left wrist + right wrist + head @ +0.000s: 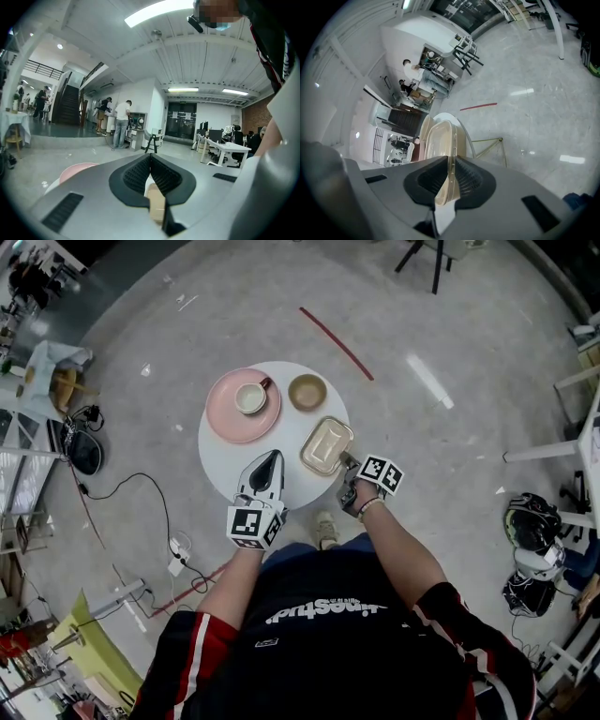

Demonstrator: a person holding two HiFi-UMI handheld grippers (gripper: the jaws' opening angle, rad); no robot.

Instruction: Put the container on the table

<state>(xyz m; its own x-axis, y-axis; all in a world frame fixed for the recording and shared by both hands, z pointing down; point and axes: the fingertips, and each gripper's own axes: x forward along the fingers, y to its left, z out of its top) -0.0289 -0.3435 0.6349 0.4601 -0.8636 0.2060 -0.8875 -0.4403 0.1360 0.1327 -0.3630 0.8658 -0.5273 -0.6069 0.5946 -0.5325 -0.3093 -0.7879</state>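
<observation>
Your right gripper (348, 468): jaws clamped on the near rim of the container (325, 444), which stretches ahead of them on the counter (284, 439). Left gripper (271, 459): jaws together, empty, well left of the container.

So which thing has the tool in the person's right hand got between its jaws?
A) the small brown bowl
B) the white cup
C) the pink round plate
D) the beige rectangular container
D: in the right gripper view, the rim of the beige rectangular container runs straight in between the two black pads of the right tool, which are closed on it.
</observation>
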